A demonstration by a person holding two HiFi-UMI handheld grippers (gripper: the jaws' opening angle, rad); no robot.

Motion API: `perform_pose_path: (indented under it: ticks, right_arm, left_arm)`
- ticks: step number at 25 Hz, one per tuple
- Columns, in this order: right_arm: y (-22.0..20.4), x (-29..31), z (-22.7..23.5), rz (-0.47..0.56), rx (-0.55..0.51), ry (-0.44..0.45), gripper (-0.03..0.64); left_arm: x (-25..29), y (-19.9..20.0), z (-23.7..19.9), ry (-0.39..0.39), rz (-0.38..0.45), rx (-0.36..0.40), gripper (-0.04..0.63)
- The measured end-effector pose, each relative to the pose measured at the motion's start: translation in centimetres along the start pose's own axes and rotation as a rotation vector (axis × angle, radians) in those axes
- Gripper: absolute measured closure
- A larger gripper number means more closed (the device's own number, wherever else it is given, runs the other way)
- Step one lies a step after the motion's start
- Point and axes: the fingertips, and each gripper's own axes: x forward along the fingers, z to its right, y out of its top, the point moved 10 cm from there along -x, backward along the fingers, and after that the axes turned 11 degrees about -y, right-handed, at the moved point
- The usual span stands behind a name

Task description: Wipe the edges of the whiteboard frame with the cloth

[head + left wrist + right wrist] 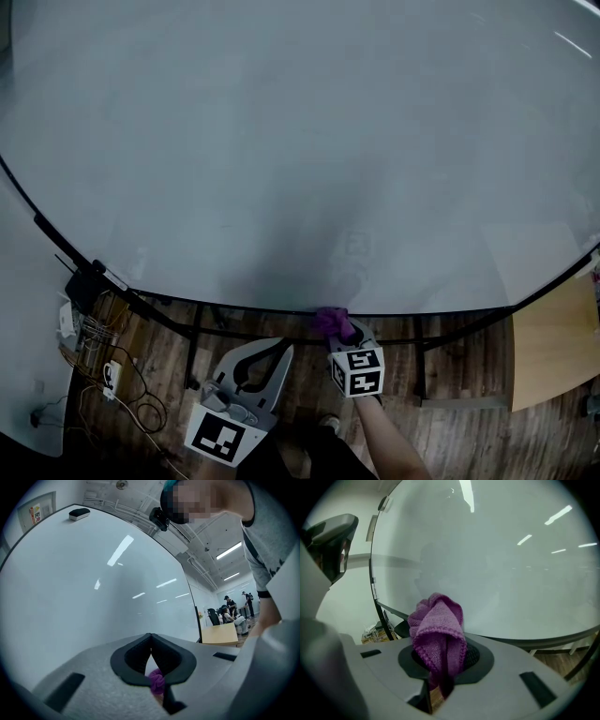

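Note:
The whiteboard [300,141] fills the head view, and its black frame [234,307] curves along the bottom. A purple cloth [330,322] is bunched against that bottom edge, with my right gripper [340,334] shut on it. In the right gripper view the cloth [438,630] sticks up from the jaws of the right gripper [440,660], just under the frame [543,641]. My left gripper [279,351] hangs below the frame to the cloth's left. Its jaws are shut on nothing in the left gripper view [150,637], and the cloth [156,681] shows behind them.
Cables and a power strip [108,375] lie on the wooden floor at the left. The board's stand legs [420,361] drop below the frame. A wooden table [553,337] stands at the right. An eraser [78,513] sits high on the board. People [229,609] sit far off.

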Motion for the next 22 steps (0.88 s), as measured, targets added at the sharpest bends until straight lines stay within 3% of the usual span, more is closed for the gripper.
perform_pose_path:
  ticks: [22]
  right_arm:
    - [-1.5,-2.0,8.2,-0.004,-0.023,-0.027,0.540]
  left_arm:
    - [4.6,0.6,5.2,0.016,-0.004,0.017,0.578]
